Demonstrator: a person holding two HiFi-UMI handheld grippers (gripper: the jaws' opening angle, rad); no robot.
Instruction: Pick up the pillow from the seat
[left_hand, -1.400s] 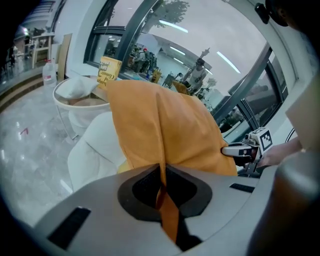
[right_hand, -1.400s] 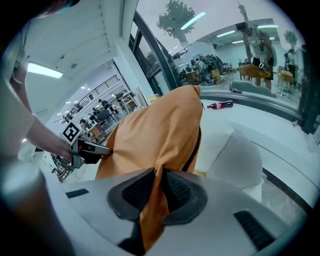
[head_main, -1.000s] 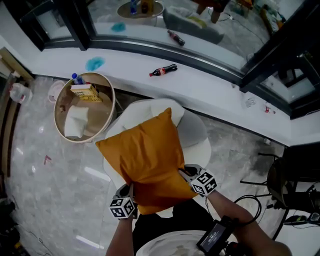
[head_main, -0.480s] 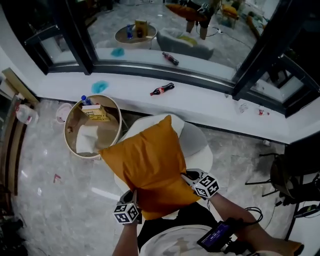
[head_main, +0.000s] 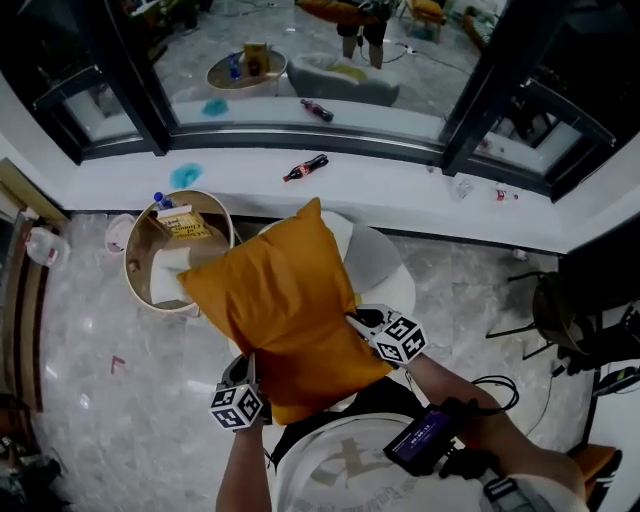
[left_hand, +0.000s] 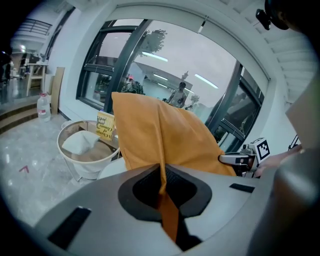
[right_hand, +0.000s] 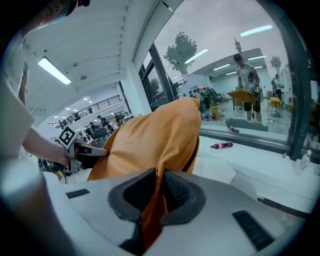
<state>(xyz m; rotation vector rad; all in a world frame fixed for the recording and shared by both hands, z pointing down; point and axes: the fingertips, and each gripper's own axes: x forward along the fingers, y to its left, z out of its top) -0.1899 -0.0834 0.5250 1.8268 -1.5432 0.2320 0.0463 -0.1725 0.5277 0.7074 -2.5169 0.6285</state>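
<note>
Head view: orange pillow (head_main: 285, 310) hanging clear above white seat (head_main: 388, 268) — left gripper (head_main: 250, 368), right gripper (head_main: 356, 322) each clamping near-edge fabric tight, sharing weight.

I am seeing a round basket (head_main: 128, 262) sitting ahead-left of the left gripper (head_main: 249, 379) and a cola bottle (head_main: 305, 168) lying on the ledge (head_main: 400, 190) beyond.

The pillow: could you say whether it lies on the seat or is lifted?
Lifted: left gripper and right gripper pinch the pillow, holding it above the seat.
</note>
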